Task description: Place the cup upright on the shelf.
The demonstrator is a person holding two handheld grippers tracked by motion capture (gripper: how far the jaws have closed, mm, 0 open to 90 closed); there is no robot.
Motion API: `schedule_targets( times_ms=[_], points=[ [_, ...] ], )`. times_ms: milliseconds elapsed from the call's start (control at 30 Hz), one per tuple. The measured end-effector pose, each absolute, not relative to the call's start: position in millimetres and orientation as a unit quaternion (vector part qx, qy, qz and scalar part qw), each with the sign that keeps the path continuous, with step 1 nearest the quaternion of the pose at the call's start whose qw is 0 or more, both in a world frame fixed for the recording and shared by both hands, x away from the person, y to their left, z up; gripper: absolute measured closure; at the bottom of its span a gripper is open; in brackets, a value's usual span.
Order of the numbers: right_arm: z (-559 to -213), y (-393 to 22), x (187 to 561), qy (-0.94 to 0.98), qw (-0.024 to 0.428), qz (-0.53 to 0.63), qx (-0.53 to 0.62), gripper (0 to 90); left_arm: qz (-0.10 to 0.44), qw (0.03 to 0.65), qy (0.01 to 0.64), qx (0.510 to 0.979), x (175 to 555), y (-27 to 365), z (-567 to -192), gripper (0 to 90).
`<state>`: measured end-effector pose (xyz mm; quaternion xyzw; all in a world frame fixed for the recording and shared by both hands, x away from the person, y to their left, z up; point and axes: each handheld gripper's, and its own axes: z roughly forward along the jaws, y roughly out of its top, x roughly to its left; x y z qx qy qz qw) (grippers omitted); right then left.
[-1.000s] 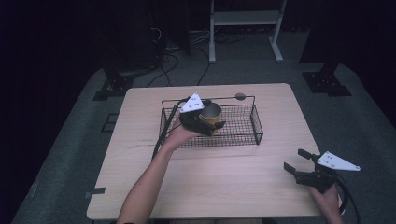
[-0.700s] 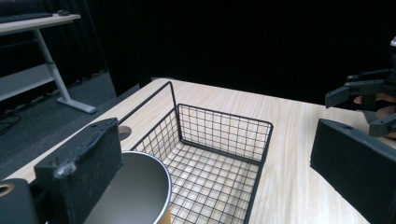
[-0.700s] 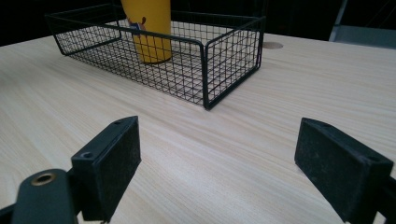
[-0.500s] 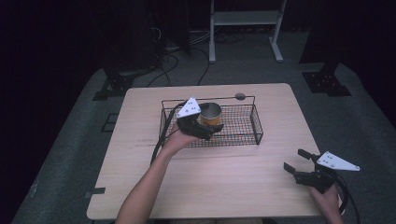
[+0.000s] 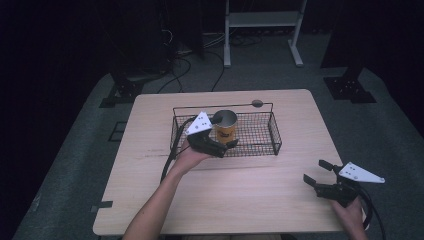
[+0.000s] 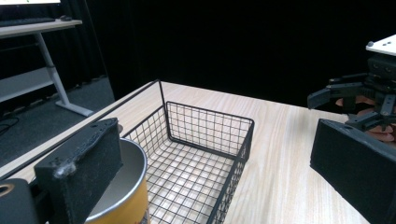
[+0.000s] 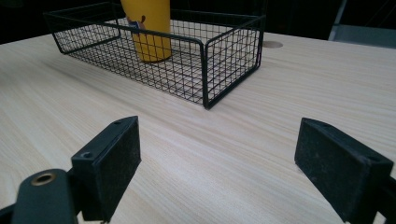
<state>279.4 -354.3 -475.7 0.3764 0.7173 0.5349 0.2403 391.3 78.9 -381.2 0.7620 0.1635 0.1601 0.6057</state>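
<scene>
A person's left gripper is hanging at the left end of a black wire basket on a light wooden table, its jaws spread wide apart and gripping nothing. A yellow can with an open, silvery top is standing upright inside the basket, toward its left end. In the high view one jaw is lying across the foot of the can on the near side, while the grey three-cornered plate is tilting up just left of the can's rim. In the left gripper view, the can is sitting right beside the left-hand jaw, its metal rim just behind the pad; whether the pad is touching the can cannot be told. The other jaw is standing well clear on the opposite side, above bare table outside the basket.

The right gripper is resting low over the near right corner of the table, well apart from the basket, held in the person's hand. Its jaws are likewise standing wide open with only wood grain between them. In the right gripper view, the basket is lying ahead, and the yellow can is showing through the mesh, bearing a small printed label. A round grey grommet is sitting in the tabletop just beyond the basket's far rail.
</scene>
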Motion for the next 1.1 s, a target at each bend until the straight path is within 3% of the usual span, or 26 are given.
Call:
schedule_targets(
  times_ms=[1100],
  points=[
    [-476,-354,280,0.720,0.241,0.532,0.376,13.4,0.147,0.620,0.153,0.755,349,91,-401,1.4]
  ],
)
